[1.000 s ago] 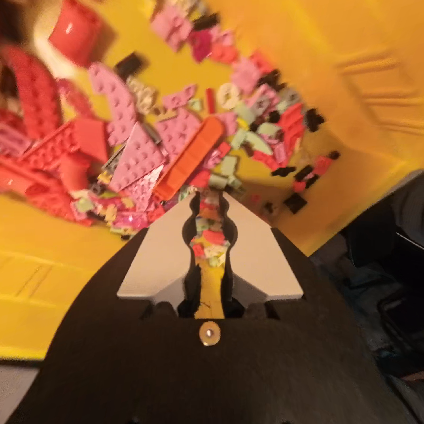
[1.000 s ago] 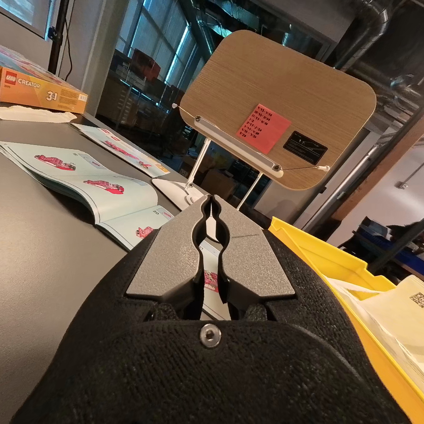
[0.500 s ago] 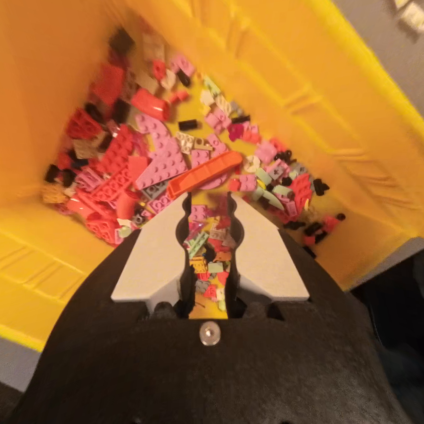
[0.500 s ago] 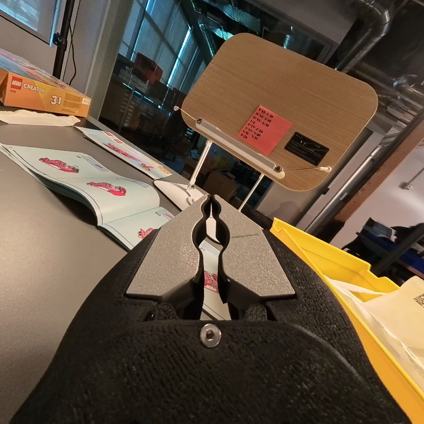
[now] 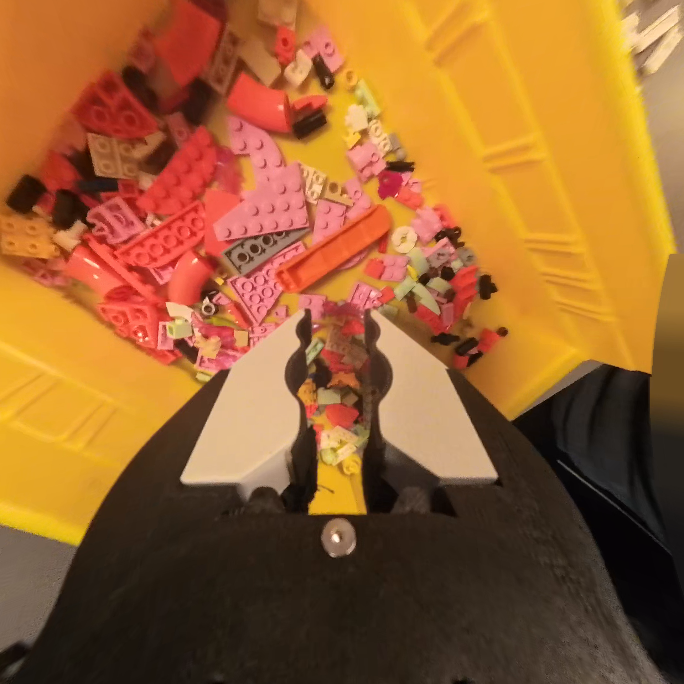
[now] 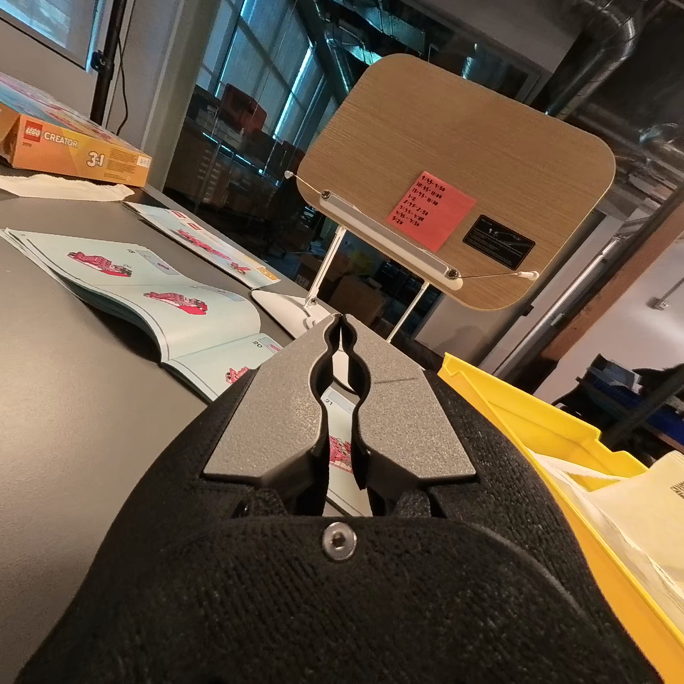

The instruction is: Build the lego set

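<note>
Yellow bin: the left tongs (image 5: 337, 314) hang over a yellow bin (image 5: 499, 155) and look down into it; its walls rise on both sides of them.
Left tongs: jaws apart, nothing between the pale fingers (image 5: 259, 399); through the gap only loose bricks on the bin floor show.
Nearest to left tips: small pink and red bricks (image 5: 344, 325) lie right under the tips; whether the tips touch them cannot be told, the view is blurred.
Orange piece: a long orange piece (image 5: 335, 253) lies slantwise just beyond the tips, resting on pink plates (image 5: 266, 211).
Left of left tongs: a heap of red curved and studded parts (image 5: 155, 237), with a grey plate (image 5: 259, 251) among them.
Right of left tongs: small red, black and pale green bits (image 5: 444, 292) scattered toward the bin wall.
Right tongs: the right tongs (image 6: 339, 317) have grey fingers (image 6: 281, 407) whose tips meet, with nothing between them; they sit low over a dark table (image 6: 74, 407).
Ahead of right tongs: a wooden board (image 6: 462, 148) on a white stand (image 6: 285, 303), bearing a pink note (image 6: 431, 209) and a black label (image 6: 498, 242).
Left of right tongs: an open booklet (image 6: 166, 296) lies close by; farther off are a second booklet (image 6: 207, 240) and an orange box (image 6: 81, 148).
Right of right tongs: a yellow bin rim (image 6: 518, 414) holding pale papers (image 6: 629, 518).
</note>
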The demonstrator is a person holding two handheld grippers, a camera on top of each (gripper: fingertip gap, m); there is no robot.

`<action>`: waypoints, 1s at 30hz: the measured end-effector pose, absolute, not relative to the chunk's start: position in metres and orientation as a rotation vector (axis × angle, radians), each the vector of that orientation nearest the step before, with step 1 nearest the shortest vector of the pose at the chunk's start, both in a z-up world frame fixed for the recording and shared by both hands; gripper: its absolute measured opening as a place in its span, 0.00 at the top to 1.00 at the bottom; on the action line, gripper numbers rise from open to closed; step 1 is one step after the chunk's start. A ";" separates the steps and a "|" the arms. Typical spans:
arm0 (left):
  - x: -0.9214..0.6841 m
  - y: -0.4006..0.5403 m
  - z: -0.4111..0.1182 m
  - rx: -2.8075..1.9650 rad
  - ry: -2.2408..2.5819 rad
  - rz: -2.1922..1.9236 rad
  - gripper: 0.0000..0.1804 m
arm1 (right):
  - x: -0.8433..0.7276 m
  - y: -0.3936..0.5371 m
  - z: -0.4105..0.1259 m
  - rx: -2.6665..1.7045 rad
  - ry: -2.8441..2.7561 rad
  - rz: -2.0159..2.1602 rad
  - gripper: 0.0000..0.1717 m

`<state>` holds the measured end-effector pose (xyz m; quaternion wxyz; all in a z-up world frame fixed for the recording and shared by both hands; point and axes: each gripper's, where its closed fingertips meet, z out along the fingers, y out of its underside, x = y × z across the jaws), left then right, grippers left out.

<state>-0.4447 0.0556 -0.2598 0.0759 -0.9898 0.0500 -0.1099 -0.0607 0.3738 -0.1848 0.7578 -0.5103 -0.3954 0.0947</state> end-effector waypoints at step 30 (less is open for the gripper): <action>-0.552 0.062 -0.274 -3.323 0.022 0.503 1.00 | -0.057 0.376 -0.184 -1.140 -0.820 0.284 1.00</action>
